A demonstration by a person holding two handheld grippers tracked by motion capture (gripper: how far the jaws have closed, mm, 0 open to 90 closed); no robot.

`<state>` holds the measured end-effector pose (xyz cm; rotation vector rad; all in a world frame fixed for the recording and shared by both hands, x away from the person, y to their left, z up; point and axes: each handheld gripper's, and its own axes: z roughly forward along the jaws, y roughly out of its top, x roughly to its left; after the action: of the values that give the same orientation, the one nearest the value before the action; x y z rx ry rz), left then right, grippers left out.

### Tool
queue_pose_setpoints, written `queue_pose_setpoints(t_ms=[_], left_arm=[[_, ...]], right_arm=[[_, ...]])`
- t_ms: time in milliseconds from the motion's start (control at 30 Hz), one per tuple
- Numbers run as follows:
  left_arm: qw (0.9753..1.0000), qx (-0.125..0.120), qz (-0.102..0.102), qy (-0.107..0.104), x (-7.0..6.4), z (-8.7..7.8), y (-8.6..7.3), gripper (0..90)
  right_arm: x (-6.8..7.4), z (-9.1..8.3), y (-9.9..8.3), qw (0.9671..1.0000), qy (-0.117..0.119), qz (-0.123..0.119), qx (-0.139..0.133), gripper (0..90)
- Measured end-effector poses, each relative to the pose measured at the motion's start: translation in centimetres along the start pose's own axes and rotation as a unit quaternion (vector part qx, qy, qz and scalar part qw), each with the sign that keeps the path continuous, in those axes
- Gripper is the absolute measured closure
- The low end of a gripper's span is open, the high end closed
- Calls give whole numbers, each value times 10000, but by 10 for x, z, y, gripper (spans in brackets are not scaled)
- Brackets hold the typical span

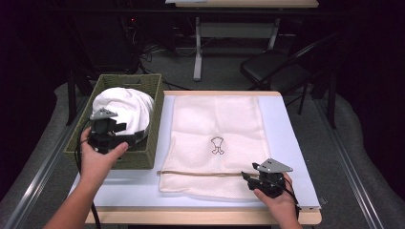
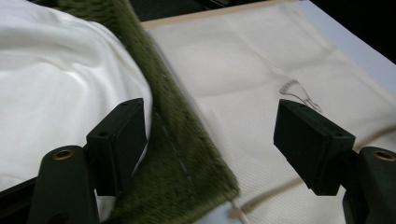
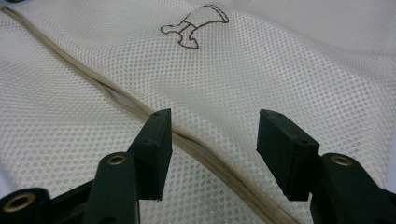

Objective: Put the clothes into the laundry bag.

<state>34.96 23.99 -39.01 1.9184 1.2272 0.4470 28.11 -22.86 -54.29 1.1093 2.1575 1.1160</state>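
Note:
A cream mesh laundry bag (image 1: 215, 143) lies flat on the table, a small brown emblem (image 1: 218, 145) at its middle and a tan zipper (image 1: 200, 173) across its near end. A green woven basket (image 1: 145, 148) at the left holds bunched white cloth (image 1: 125, 109). My left gripper (image 1: 125, 132) hangs open over the basket's near right corner, one jaw beside the white cloth (image 2: 56, 93), the other over the bag (image 2: 243, 93). My right gripper (image 1: 245, 177) is open low over the zipper (image 3: 187, 137), which has a short gap.
The white tabletop (image 1: 291, 143) has a wooden front edge (image 1: 200, 217). A black folding chair (image 1: 277, 67) and another table's legs (image 1: 197, 47) stand beyond the far side. Bare table shows right of the bag.

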Motion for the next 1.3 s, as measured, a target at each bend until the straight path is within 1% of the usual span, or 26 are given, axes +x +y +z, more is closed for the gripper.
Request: queue_pose_setpoints(t_ms=[33,67,100,200,300,333,367,433,467,533,567,600,633,667,700,800,867,900,967,1000,1100,1133,1200,1267,1300], left_arm=[[10000,4,-8,64,4,0,5,251],[9999,33,-28,166,13,0,15,250],[9999,33,-28,166,13,0,15,249],[9993,106,-82,335,24,1,27,248],[9987,148,-171,460,36,3,36,246],[9982,178,-218,526,41,4,38,247],[9979,179,-249,572,44,5,39,248],[9971,236,-320,650,51,8,42,248],[9968,290,-295,691,54,9,43,248],[9955,365,-201,847,59,14,45,248],[9953,388,-180,870,61,16,47,247],[9956,363,-158,852,65,18,48,217],[9951,401,-154,893,68,21,49,217],[9944,451,-208,938,71,24,50,182],[9938,508,-277,949,75,28,52,182],[9907,648,-340,1143,83,37,55,174],[9904,681,-475,1105,90,43,56,175],[9900,733,-505,1097,92,44,57,175],[9885,779,-576,1161,96,50,58,181],[9883,809,-595,1144,98,53,58,181],[9879,795,-760,1091,104,60,59,181],[9874,811,-777,1111,104,63,59,181],[9860,895,-761,1180,105,69,59,181],[9851,998,-775,1168,105,76,57,181],[9846,1006,-818,1174,105,79,56,181]], right_arm=[[1,0,0,10000,0,8,18,453],[1,1,0,10000,40,22,51,452],[1,1,0,10000,40,22,51,452],[3,3,-1,9999,64,-53,123,437],[3,4,-1,9999,49,-39,142,425],[4,4,-1,9999,49,-13,127,424],[3,3,-1,9999,23,-70,77,424],[4,2,0,10000,19,-65,32,424],[3,1,0,10000,-9,-85,-15,424],[3,1,0,10000,-11,-80,-20,424],[3,1,0,10000,-7,-63,-13,424],[2,2,-1,10000,-3,-38,0,424],[2,2,-1,10000,-3,-38,0,424],[2,3,-1,10000,7,-15,9,424],[2,3,-1,10000,7,-15,9,424],[2,3,-1,10000,9,-8,14,414],[2,4,-1,10000,4,9,15,413],[2,4,-1,10000,6,4,22,412],[2,5,-1,10000,11,5,21,409],[2,5,-1,10000,25,-2,23,408],[2,5,-1,10000,37,41,23,407],[2,5,-1,10000,55,82,18,404],[2,5,-1,9999,56,90,15,404],[3,4,-1,10000,50,47,3,403],[3,4,-1,10000,50,47,3,403]])
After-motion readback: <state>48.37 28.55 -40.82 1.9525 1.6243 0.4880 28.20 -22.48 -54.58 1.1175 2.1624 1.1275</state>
